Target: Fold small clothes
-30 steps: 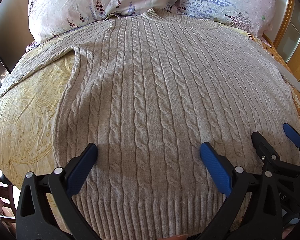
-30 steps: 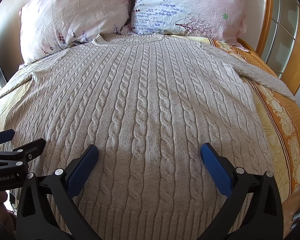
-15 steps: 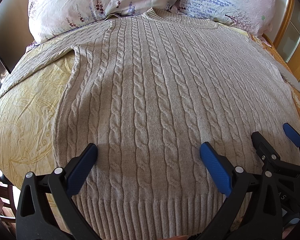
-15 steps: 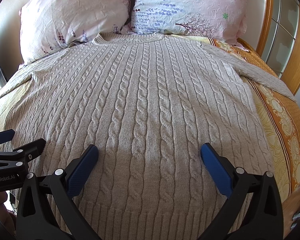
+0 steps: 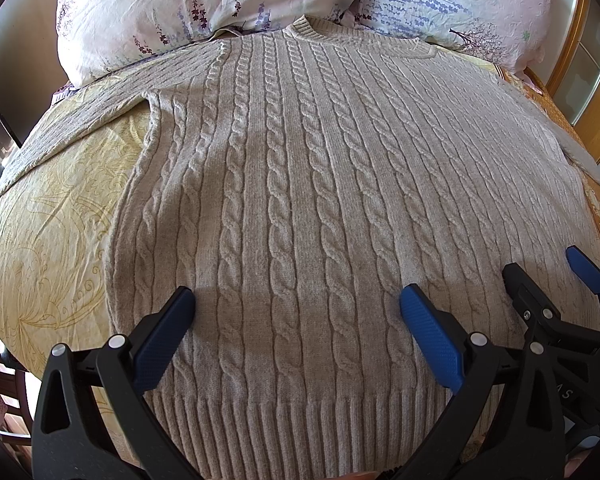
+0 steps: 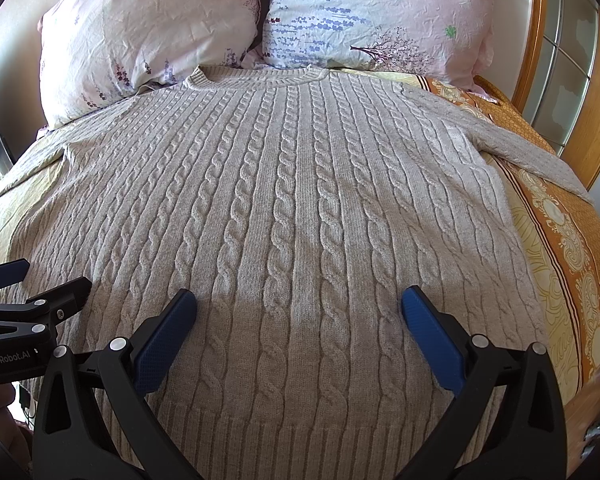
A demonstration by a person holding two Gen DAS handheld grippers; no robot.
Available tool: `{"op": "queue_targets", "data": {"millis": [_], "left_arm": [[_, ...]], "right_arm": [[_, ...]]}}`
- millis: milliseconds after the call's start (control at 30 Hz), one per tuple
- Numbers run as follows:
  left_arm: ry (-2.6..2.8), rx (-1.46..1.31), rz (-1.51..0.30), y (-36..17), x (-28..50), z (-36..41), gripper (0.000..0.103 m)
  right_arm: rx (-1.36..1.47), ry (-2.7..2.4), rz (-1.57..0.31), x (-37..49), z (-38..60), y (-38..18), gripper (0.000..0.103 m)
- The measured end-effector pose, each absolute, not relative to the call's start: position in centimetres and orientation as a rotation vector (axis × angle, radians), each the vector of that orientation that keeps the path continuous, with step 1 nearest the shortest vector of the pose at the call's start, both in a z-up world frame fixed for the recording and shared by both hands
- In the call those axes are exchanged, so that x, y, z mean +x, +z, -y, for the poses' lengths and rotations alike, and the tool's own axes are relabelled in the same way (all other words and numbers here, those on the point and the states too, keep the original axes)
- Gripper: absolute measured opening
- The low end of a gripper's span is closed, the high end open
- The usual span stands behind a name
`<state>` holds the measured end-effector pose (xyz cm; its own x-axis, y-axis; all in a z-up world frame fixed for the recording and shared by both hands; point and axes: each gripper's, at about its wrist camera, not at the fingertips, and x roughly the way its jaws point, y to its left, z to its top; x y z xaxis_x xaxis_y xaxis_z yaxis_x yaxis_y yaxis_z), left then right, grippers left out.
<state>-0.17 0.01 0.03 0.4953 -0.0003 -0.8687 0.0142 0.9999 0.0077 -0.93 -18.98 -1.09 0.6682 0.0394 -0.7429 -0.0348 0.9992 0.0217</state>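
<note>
A beige cable-knit sweater (image 5: 300,184) lies flat and face up on the bed, collar toward the pillows, ribbed hem nearest me. It also shows in the right wrist view (image 6: 292,208). Its left sleeve (image 5: 80,120) stretches out to the left and its right sleeve (image 6: 532,152) to the right. My left gripper (image 5: 296,304) is open and empty, hovering above the hem. My right gripper (image 6: 298,308) is open and empty above the hem too. The right gripper also shows at the right edge of the left wrist view (image 5: 548,276); the left gripper shows at the left edge of the right wrist view (image 6: 40,284).
Two floral pillows (image 5: 204,4) (image 6: 376,12) stand at the head of the bed. A yellow patterned bedsheet (image 5: 48,216) shows left of the sweater and an orange patterned border (image 6: 560,240) on the right. A wooden headboard frame (image 6: 540,36) rises at the far right.
</note>
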Motion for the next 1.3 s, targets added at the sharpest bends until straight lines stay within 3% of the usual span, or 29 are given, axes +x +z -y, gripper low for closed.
{"op": "queue_targets", "data": {"millis": [1300], "left_arm": [[-0.016, 0.032, -1.038, 0.2, 0.4, 0.1, 0.101]], "right_arm": [[-0.024, 0.156, -0.864, -0.4, 20.1, -0.9, 0.102]]}}
